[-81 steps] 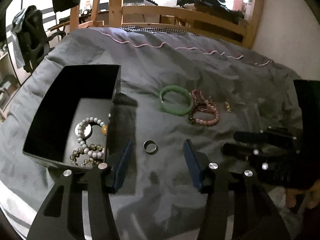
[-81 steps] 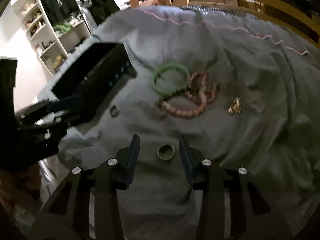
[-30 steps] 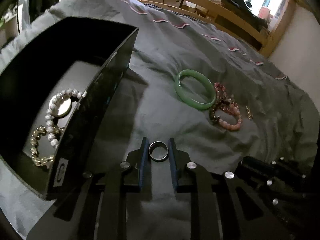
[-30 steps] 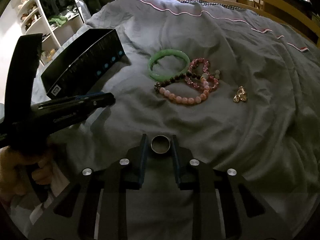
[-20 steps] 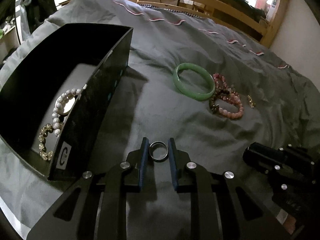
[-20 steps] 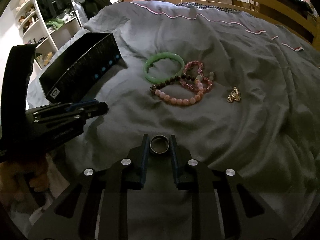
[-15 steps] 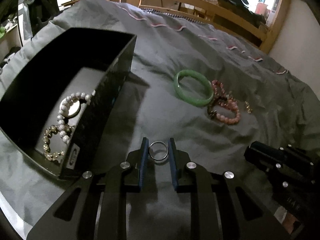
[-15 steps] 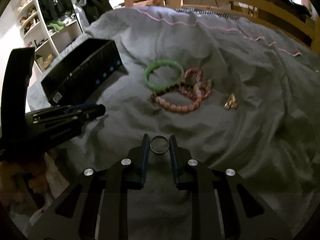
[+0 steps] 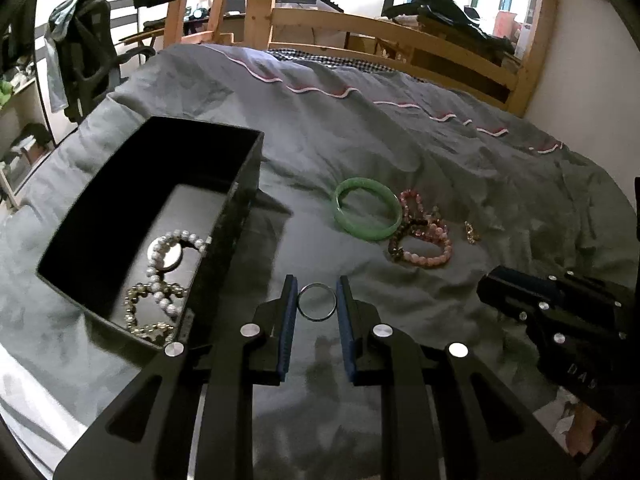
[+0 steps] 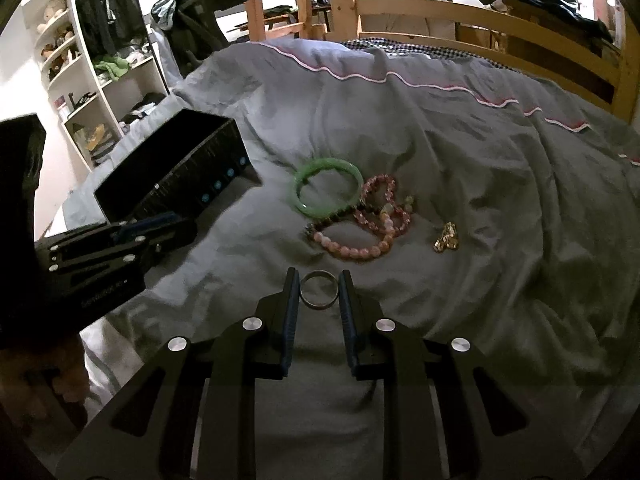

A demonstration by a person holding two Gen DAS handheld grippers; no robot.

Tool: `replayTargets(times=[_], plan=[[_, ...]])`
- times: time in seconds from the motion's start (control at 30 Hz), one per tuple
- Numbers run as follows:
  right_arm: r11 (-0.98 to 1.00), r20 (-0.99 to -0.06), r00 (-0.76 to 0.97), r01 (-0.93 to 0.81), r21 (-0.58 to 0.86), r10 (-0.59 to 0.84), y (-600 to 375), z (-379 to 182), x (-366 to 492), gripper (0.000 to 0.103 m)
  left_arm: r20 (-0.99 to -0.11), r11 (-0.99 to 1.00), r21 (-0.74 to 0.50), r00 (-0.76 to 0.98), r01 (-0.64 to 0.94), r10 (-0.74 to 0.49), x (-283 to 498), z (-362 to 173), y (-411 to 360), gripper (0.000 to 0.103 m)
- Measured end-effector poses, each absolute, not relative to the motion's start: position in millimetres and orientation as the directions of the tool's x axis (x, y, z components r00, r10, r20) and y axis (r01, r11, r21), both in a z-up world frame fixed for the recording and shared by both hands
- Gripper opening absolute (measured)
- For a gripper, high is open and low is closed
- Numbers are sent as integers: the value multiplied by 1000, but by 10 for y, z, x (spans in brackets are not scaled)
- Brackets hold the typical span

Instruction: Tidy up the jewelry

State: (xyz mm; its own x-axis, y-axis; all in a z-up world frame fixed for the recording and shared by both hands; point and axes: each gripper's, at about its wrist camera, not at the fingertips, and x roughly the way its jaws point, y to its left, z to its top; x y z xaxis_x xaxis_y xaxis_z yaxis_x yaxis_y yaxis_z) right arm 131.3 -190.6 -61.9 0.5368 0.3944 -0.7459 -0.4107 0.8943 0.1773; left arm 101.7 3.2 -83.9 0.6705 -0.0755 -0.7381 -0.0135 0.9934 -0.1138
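Observation:
My left gripper is shut on a thin silver ring, held above the grey bedspread just right of the black box. Inside that box lie a pearl bracelet and a gold bead bracelet. My right gripper is shut on a second metal ring, lifted off the bedspread. Beyond both lie a green bangle, pink bead bracelets and a small gold piece. The right gripper shows at the right of the left wrist view, the left gripper at the left of the right wrist view.
A wooden bed rail runs along the far side of the bed. An office chair and white shelves stand off the bed's left side. A hand holds the left gripper's handle.
Both grippers closed on their rings and have lifted them off the bedspread; over the last second both rose, and the box and the jewelry now look farther away.

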Motion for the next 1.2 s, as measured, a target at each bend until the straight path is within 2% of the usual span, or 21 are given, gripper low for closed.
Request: replayTargets(times=[0.4, 0.57, 0.97, 1.2], plan=[[878, -705, 563, -443, 183, 431, -1714, -170, 1336, 21, -702, 988, -140, 711, -68, -50, 945, -509, 240, 19], [873, -707, 560, -456, 172, 432, -1584, -81, 1378, 21, -679, 987, -113, 734, -115, 8, 918, -386, 344, 19], [838, -689, 554, -526, 144, 467, -1060, 192, 1577, 21, -664, 954, -179, 745, -240, 63, 912, -319, 762, 19], [818, -682, 544, -558, 142, 489, -762, 270, 1720, 21, -660, 935, -175, 742, -308, 121, 906, -339, 928, 19]])
